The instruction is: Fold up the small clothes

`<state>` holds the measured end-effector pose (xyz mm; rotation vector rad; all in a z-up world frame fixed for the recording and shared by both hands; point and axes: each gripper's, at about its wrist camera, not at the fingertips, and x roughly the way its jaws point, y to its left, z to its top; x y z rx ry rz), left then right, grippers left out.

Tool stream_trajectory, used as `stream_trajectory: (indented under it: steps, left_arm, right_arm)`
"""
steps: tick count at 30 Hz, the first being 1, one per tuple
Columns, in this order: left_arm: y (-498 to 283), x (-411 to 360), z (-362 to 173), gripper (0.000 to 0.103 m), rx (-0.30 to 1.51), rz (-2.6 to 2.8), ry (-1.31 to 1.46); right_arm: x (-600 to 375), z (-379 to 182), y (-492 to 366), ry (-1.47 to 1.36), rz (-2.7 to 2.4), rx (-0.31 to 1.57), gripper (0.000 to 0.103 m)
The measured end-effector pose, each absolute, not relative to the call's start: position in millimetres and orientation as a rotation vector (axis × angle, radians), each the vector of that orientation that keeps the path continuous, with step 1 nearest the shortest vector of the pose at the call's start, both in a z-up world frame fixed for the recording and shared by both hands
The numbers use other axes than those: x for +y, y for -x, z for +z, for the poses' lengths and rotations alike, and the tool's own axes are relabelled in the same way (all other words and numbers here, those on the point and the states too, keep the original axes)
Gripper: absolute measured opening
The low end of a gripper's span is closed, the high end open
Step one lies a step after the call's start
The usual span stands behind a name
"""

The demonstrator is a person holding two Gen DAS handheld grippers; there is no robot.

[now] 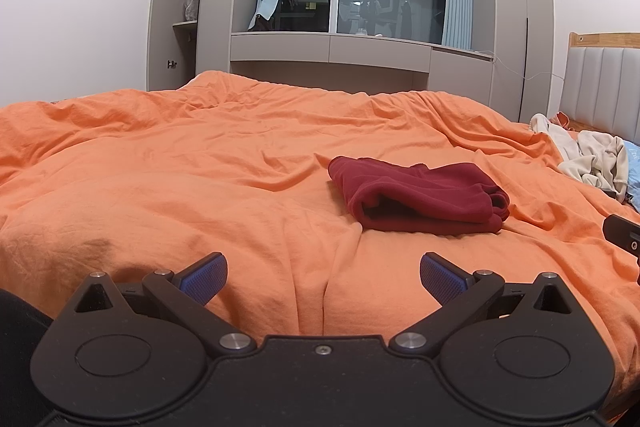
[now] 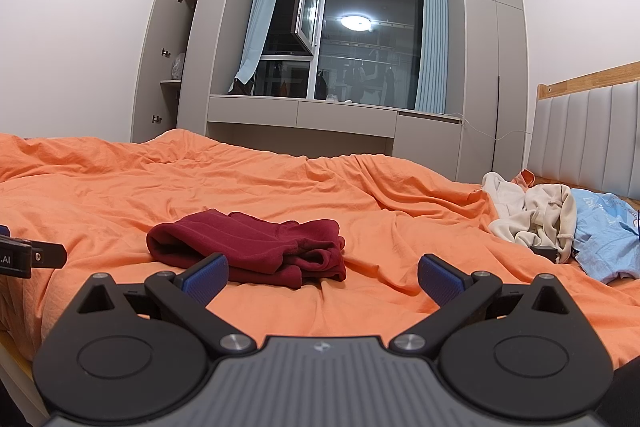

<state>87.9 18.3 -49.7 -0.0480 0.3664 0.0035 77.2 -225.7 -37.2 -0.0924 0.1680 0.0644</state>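
We are holding the left gripper [image 1: 323, 279] and the right gripper [image 2: 323, 277] low over the orange duvet [image 1: 180, 167], both with their blue pads spread wide apart and gripping nothing. The dark red garment [image 2: 256, 247] is lying folded into a compact bundle on the duvet just ahead of us, nearer the right gripper, whose left pad is overlapping its near edge in the right wrist view; we cannot tell whether it is touching. A heap of cream clothing [image 2: 532, 215] and a light blue shirt [image 2: 604, 239] are waiting by the headboard [image 2: 592, 131], seemingly unfolded. We are judging the red piece as done and the heap as next. What is worrying us is the soft, wrinkled bedding: in reaching across we could be dragging a pad through the red bundle and opening its loose top layer. At the heap, the pieces are lying tangled, so one pinch could be lifting two together, or catching the duvet underneath.
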Motion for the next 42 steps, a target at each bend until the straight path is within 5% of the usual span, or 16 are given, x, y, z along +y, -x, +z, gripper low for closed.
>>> stream_trajectory:
  steps: [42]
  left_arm:
    - [-84.3, 9.6, -50.4, 0.102, 0.355, 0.101, -0.002]
  right_arm:
    - [-224.9, -36.9, -76.3, 0.088, 0.064, 0.166, 0.103]
